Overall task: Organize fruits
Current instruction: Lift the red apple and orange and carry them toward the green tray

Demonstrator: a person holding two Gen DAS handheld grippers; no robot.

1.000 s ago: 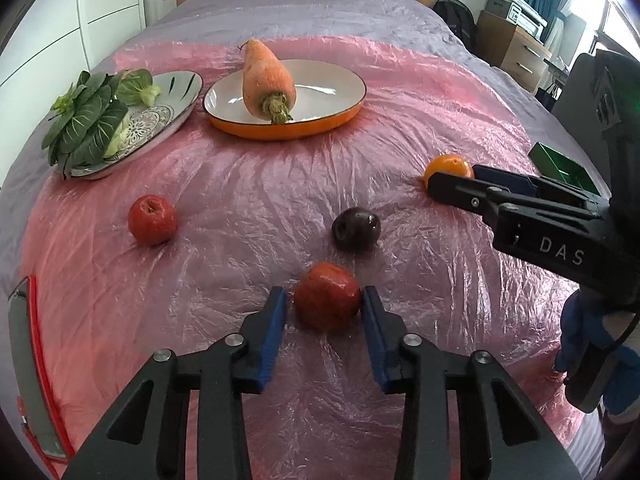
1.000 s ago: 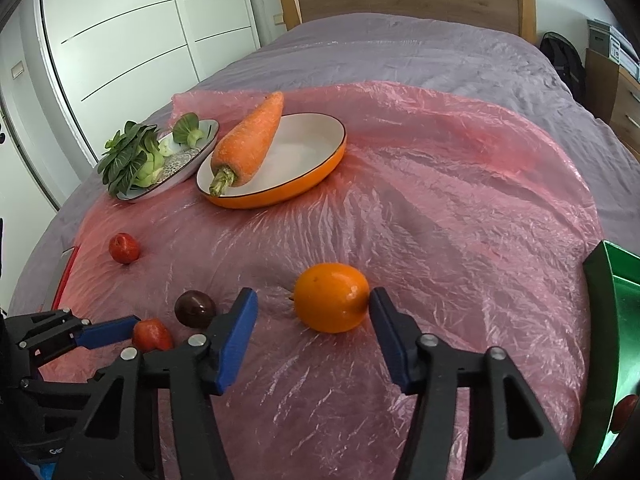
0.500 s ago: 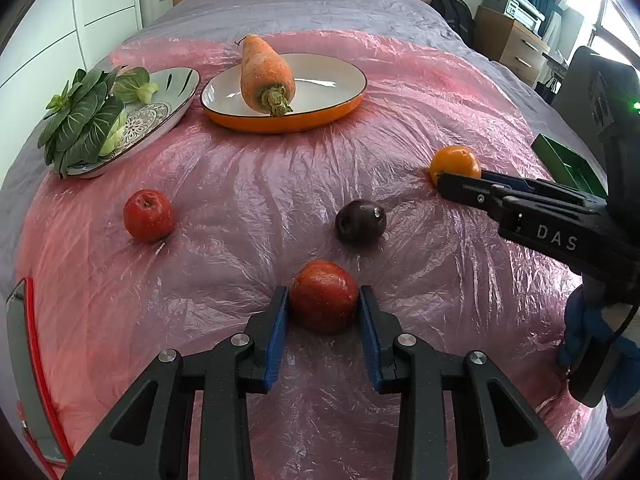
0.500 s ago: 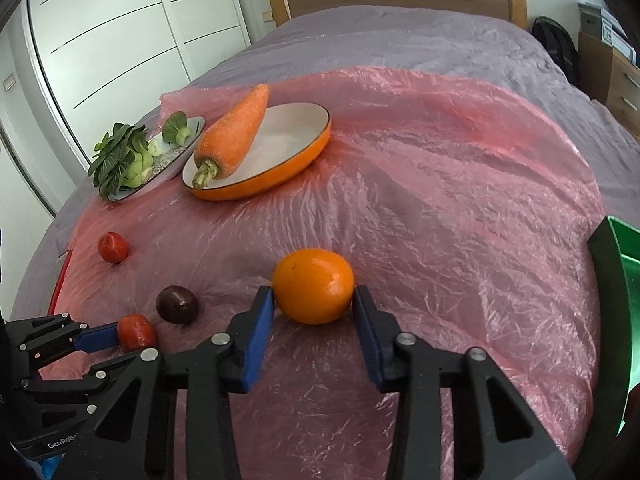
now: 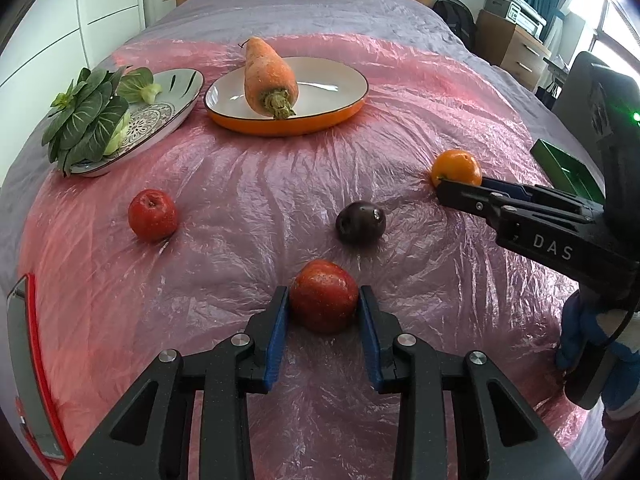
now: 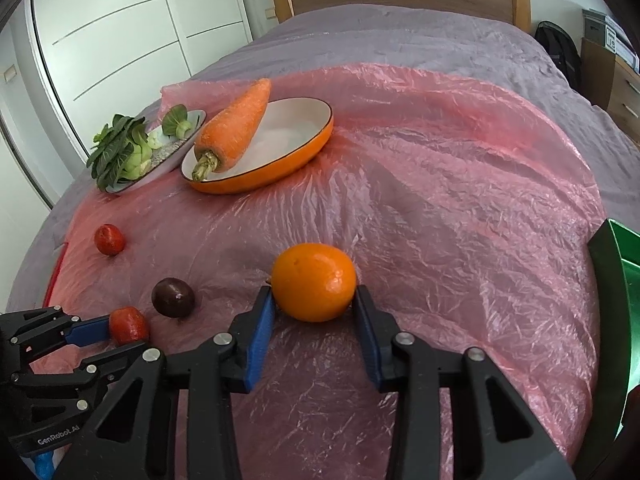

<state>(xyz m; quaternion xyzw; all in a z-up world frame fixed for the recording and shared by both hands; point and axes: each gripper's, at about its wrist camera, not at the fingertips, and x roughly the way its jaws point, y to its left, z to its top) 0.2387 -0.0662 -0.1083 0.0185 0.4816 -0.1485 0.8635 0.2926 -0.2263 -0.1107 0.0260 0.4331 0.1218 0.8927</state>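
L grip (image 5: 323,312): you've clamped red apple (image 5: 323,306), lift straight
R grip (image 6: 314,312): jaws just closing onto orange (image 6: 314,281) (pads touching), squeeze gently b4 lifting

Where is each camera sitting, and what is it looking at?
Left wrist view: sits on the left gripper, looking down its fingers at the red apple they pinch; a blue glove shows.
Right wrist view: sits on the right gripper, looking at the orange it pinches.
Both show the carrot, dark plum and pink sheet.
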